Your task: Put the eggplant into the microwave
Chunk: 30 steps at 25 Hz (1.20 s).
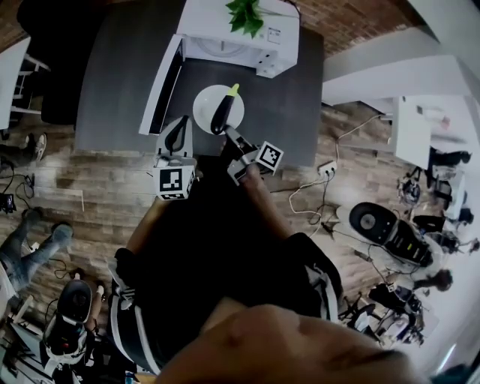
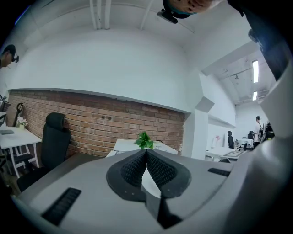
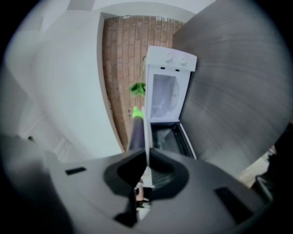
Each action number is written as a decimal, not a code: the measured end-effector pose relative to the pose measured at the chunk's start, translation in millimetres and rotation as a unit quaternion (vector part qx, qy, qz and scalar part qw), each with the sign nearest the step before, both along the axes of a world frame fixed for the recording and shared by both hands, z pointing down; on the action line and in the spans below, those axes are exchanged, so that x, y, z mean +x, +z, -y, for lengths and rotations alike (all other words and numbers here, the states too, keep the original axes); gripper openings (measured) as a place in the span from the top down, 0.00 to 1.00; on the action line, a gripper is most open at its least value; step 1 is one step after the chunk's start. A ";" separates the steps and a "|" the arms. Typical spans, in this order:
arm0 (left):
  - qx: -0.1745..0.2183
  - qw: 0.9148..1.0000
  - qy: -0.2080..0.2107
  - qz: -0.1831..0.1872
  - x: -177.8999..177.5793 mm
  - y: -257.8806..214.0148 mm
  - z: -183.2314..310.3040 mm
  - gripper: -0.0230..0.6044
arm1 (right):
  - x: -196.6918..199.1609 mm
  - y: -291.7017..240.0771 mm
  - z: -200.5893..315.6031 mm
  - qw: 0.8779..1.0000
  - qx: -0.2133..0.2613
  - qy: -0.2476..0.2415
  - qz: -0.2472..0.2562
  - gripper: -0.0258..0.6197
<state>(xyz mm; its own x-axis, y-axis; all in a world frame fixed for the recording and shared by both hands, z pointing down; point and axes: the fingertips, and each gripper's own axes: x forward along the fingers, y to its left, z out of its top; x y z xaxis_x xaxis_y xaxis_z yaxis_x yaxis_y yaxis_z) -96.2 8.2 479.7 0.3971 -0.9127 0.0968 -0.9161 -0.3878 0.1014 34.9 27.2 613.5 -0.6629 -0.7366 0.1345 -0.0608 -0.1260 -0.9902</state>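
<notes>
Pinching the plate (image 1: 204,105) under the eggplant (image 1: 221,112), right claw (image 1: 229,135) faces microwave (image 1: 217,16)

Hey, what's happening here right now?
A person holds a pair of tongs in each hand at a dark table. The right tongs are shut on the rim of a white plate carrying the eggplant, in front of the white microwave, whose door stands open. The left tongs are shut, empty, held off to the side.
</notes>
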 end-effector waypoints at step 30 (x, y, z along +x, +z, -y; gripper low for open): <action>0.002 1.000 0.007 0.020 42.4 5.8 120.0 0.90 | 31.6 61.0 138.6 1.000 -0.022 -0.004 -0.013 0.90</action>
